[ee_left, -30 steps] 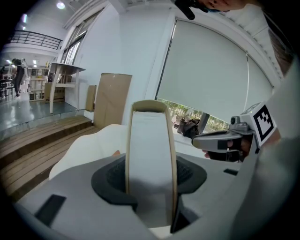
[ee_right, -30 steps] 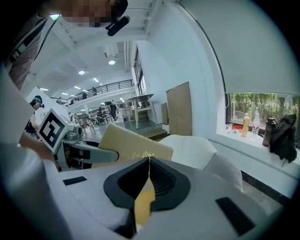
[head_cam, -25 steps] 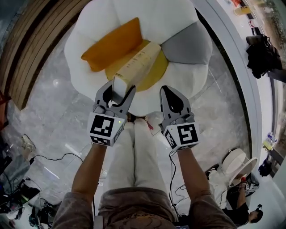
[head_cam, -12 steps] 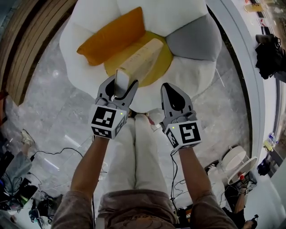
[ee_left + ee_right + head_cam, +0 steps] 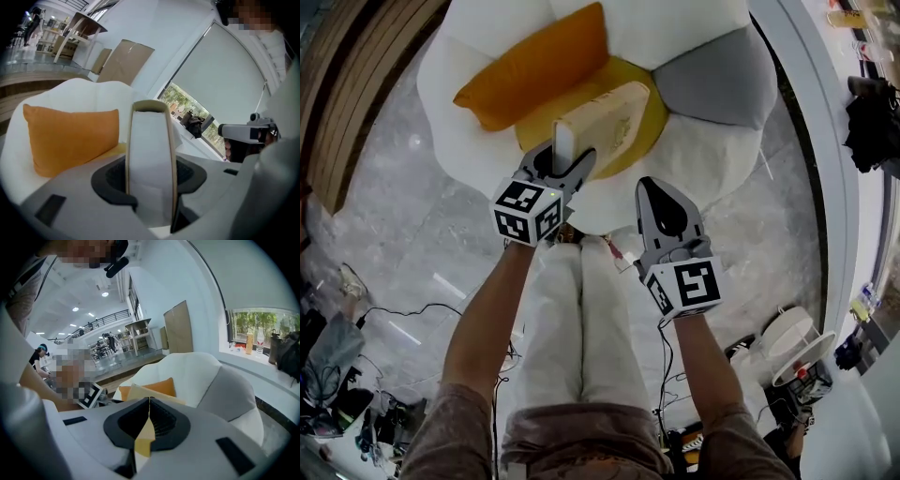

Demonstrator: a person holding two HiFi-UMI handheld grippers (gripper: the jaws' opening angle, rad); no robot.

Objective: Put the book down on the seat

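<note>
Book (image 5: 602, 122) is held up on edge by its near end. It's pinched between the pads of the left gripper (image 5: 560, 161), whose jaws are spread only as wide as the book is thick. The right gripper (image 5: 660, 190) is closed up with nothing in it and parked just beside, near the front lip of the white chair (image 5: 478, 141).

The step in hand looks like the lowering itself. The book is stretched out over the yellow seat cushion (image 5: 652, 131), but whether its far end is already touching can't be told. Next it would probably need to be rolled flat onto one cover and eased down until the weight is taken by the cushion. Only then should the jaws be let go.

An orange pillow (image 5: 530, 70) is tucked in just beside the book's left side, so it's what's most likely to get nudged, or to leave the book propped crooked. A grey pillow (image 5: 712, 80) is set off to the right and is less of a worry. Cables and gear (image 5: 366, 417) are scattered on the floor behind, well apart from the seat.
</note>
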